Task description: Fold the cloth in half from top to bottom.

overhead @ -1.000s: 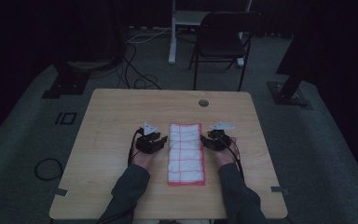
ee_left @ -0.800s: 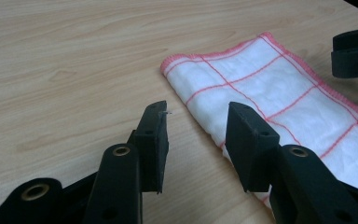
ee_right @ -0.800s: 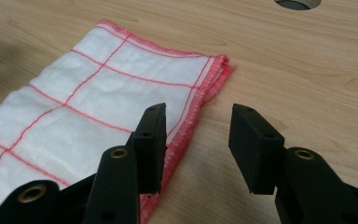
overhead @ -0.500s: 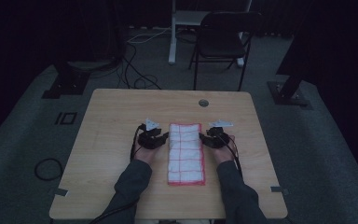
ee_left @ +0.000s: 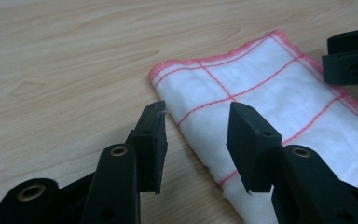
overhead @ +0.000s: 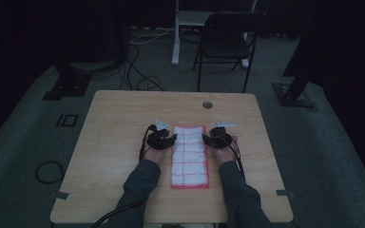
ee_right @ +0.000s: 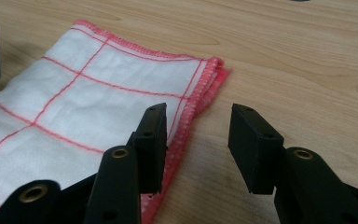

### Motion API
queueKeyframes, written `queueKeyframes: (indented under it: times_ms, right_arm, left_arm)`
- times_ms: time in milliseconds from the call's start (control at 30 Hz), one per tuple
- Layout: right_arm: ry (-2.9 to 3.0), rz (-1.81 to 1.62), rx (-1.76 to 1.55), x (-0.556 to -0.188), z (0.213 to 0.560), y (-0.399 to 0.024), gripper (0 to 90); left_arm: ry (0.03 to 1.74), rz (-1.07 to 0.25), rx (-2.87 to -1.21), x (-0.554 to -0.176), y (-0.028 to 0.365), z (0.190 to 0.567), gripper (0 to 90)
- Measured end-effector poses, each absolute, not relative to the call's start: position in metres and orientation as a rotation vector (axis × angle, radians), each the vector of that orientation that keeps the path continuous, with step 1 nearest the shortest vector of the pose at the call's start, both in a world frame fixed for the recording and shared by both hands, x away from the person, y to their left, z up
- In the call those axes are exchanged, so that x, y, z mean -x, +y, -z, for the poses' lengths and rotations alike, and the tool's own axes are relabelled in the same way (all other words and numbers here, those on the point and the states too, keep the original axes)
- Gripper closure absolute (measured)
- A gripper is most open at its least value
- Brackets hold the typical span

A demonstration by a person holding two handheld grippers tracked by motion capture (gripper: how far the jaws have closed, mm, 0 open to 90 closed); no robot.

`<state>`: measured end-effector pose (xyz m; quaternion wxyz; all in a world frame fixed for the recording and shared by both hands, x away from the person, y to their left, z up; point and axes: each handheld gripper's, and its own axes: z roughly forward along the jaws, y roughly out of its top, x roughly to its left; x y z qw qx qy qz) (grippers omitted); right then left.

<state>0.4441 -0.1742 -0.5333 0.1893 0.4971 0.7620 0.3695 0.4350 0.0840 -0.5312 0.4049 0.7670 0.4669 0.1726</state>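
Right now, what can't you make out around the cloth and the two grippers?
- Cloth, high view: dim and small; the layer count can't be read.
- Cloth, left gripper view: the near end runs off the bottom edge behind the left gripper.
- Cloth, right gripper view: the left part is cut by the frame; the right gripper covers the near hem.
- Round thing on the table, right gripper view: cropped by the top edge.

Wooden table (overhead: 123, 118), black chair (overhead: 228, 42) behind it, cables (overhead: 138, 66) on grey floor (overhead: 24, 142)

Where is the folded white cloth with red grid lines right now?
In the high view, the folded white cloth with red grid lines lies mid-table toward the near edge, between the left gripper and the right gripper.
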Motion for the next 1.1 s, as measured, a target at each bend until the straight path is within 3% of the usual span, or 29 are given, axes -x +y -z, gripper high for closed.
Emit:
queueKeyframes:
  times_ms: [1100]
  right_arm:
    - [2.136,-0.986,-1.483,-0.471,0.54,-0.157,54.3]
  left_arm:
    - [1.284,-0.376,-1.937,-0.459,0.075,0.542,55.0]
